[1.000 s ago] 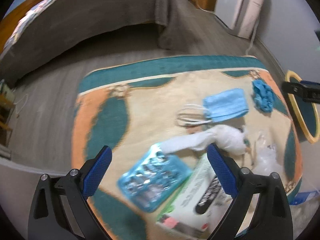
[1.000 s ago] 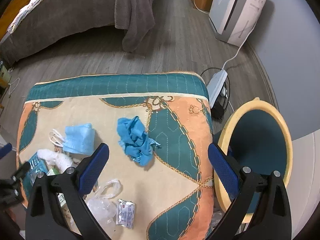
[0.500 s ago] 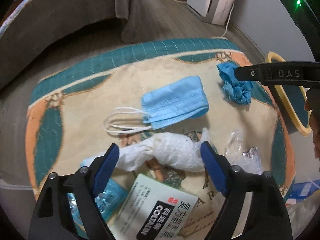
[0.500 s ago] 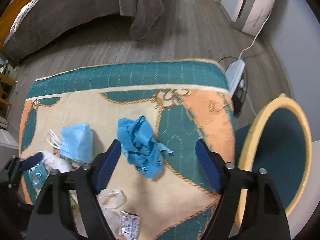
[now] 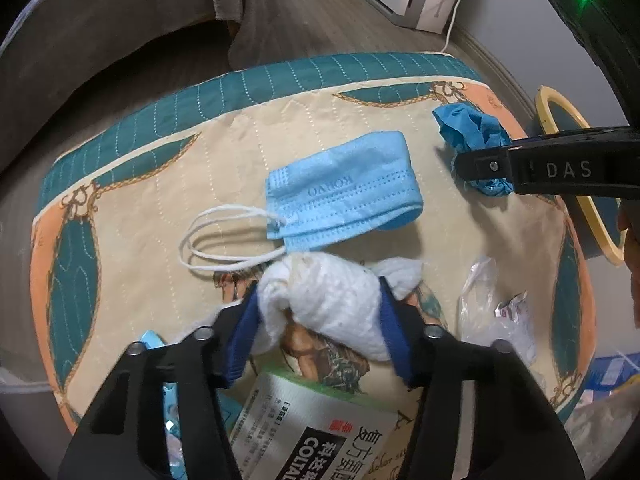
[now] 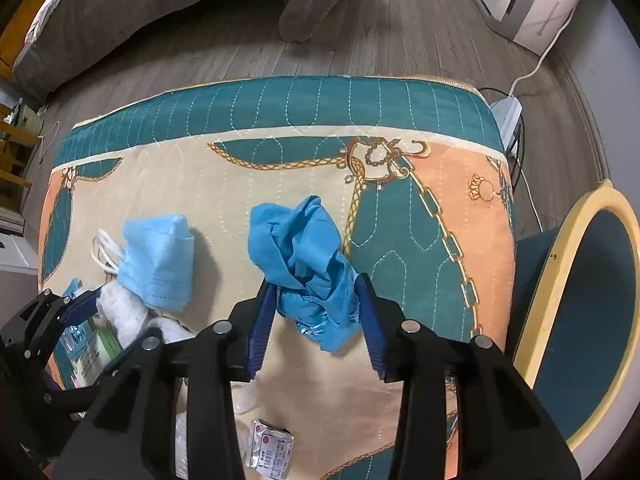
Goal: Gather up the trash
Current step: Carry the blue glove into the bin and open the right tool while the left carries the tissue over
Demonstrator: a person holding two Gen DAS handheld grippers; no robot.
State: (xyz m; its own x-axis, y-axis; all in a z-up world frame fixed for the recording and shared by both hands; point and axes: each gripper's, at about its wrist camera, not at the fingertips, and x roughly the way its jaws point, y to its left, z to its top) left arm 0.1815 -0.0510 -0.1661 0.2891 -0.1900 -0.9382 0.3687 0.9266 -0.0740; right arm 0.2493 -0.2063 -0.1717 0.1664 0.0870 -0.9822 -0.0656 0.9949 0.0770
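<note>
trash lies scattered over the quilted teal, cream and orange patterned cover (image 6: 400, 272), and i have both grippers down on a piece each. my left gripper (image 5: 320, 312) has its blue pads pressed against either side of the crumpled white tissue wad (image 5: 324, 296), which bulges between them, so i judge it gripped, though the wad looks not yet lifted off the cover. my right gripper (image 6: 316, 312) straddles the crumpled blue nitrile glove (image 6: 304, 268); the pads touch or nearly touch its lower folds, and i read that as closed on the glove, lightly

still on the cover are the folded light blue face mask with white ear loops (image 5: 344, 192), just beyond the tissue, the clear plastic wrapper (image 5: 492, 312) to its right, a small printed foil sachet (image 6: 270, 448) and a green and white printed carton (image 5: 312, 432) under my left fingers

to do this step well i'd squeeze both firmly before rising, since soft things slip. i'd lift the tissue straight up so its loose tail doesn't drag the mask's loops along. on the right, only the glove's lower end sits between the pads, so i'd raise slowly and watch that it comes up whole, then carry it toward the yellow-rimmed round bin (image 6: 576, 304) beside the cover, if that is where the trash goes
</note>
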